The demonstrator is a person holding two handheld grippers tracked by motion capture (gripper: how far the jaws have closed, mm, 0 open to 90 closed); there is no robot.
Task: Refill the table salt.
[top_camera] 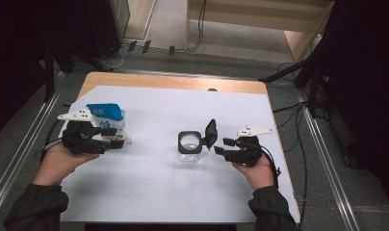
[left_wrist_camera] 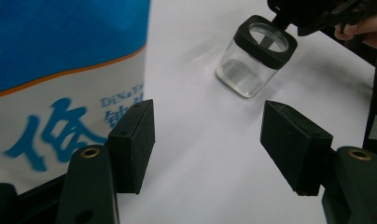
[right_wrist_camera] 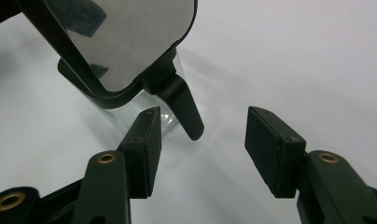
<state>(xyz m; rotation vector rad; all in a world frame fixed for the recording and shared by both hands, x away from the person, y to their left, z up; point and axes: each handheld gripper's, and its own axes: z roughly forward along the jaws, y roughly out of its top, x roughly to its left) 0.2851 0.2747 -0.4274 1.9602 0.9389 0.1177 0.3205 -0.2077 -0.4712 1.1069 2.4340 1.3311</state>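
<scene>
A blue and white pouch with printed characters stands at the left of the white sheet. My left gripper is open at its base. In the left gripper view the pouch rises just beyond the left jaw, and nothing lies between the jaws of the left gripper. A clear square jar with a black rim stands at the middle, its hinged lid swung up. My right gripper is open just right of the lid. In the right gripper view the lid's latch tab hangs just ahead of the open right gripper.
A white sheet covers most of the wooden table. Dark stands and cables flank the table on both sides, and cables run along the floor behind it. In the left gripper view the jar stands farther off with the other gripper at its lid.
</scene>
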